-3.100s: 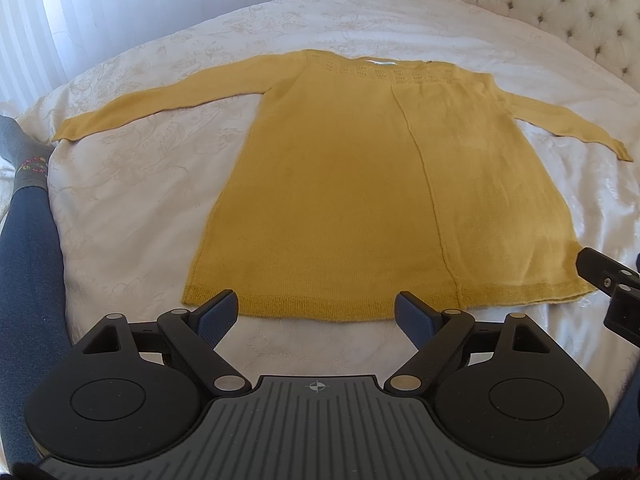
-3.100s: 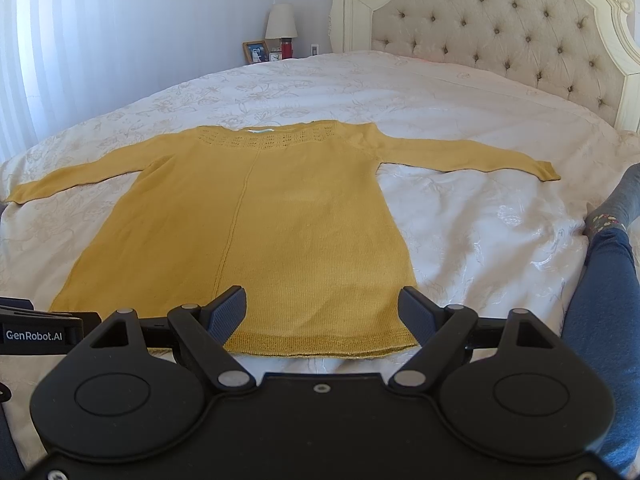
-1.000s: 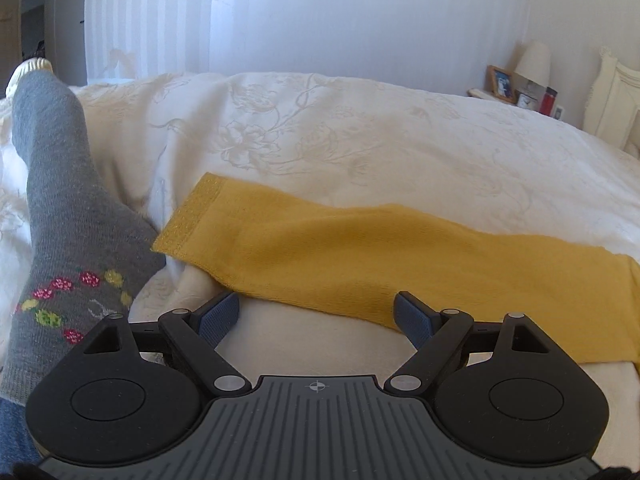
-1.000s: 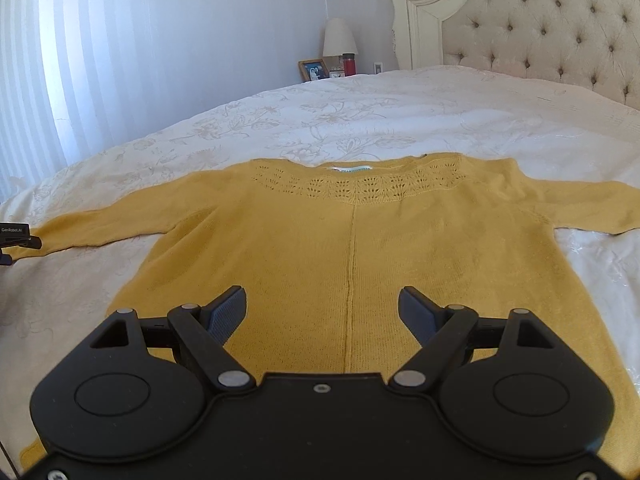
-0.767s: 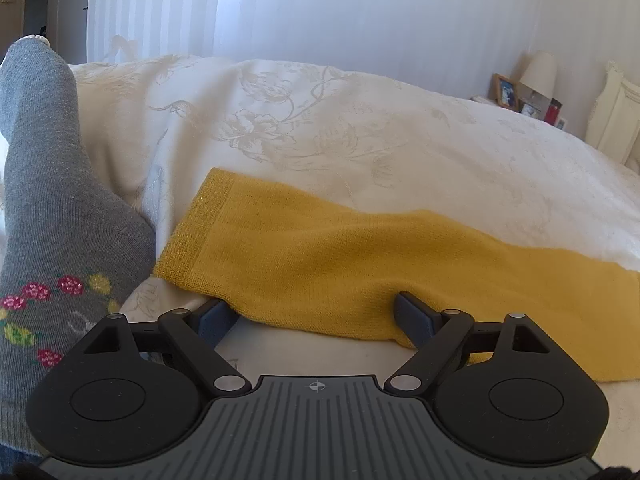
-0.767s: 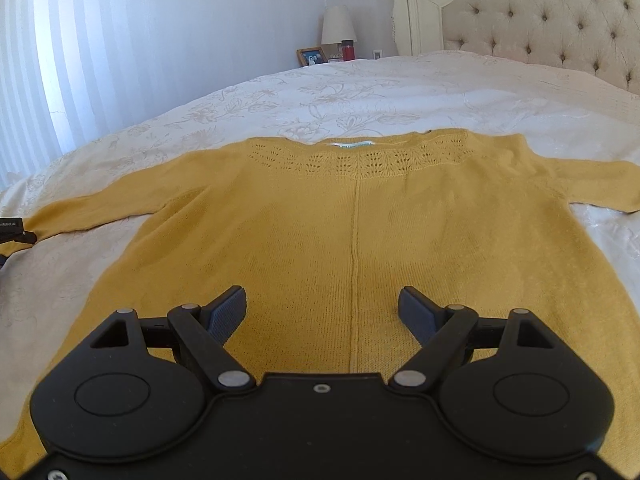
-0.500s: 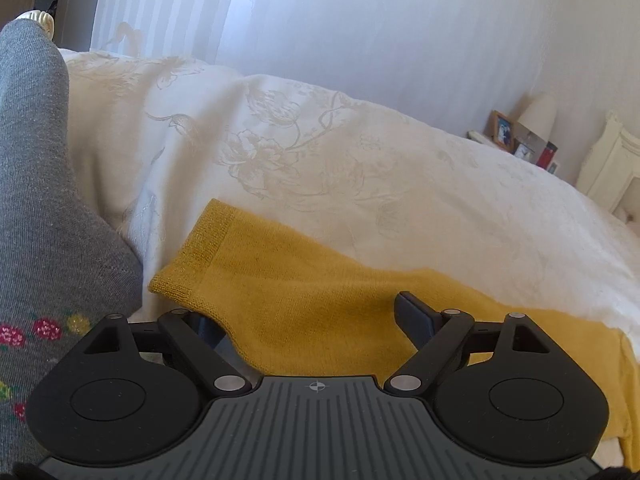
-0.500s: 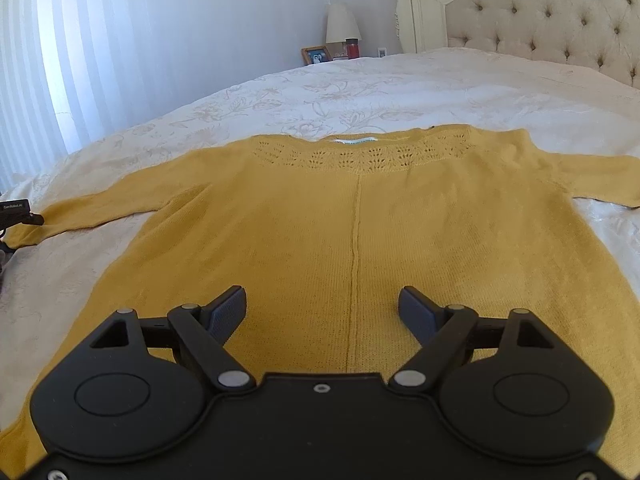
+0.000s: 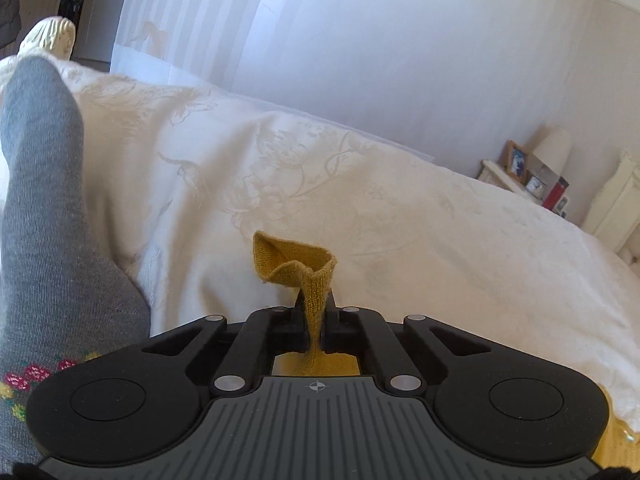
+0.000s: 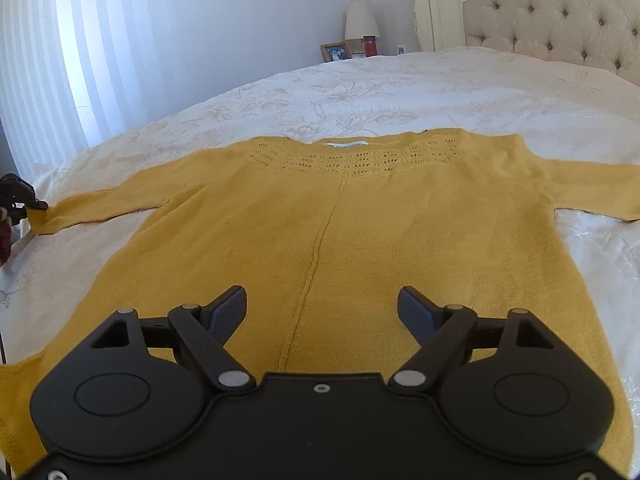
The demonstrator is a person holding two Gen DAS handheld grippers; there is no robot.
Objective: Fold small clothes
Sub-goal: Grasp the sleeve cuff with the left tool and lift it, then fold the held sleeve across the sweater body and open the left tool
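One mustard-yellow knitted sweater [image 10: 340,240] lies flat on the white floral bedspread [image 10: 400,88]; left gripper [image 9: 314,312] pinches its 9 o'clock sleeve cuff [image 9: 294,264], right gripper [image 10: 320,308] hovers spread and empty; next, likely fold the sleeve toward 3 o'clock.

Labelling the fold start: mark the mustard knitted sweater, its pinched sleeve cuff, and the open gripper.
Mustard knitted sweater [image 10: 360,248]: right wrist view, chest.
Sleeve cuff [image 9: 298,268]: left wrist view, bunched ribbed end.
Right gripper [image 10: 320,308]: right wrist view, between fingertips.
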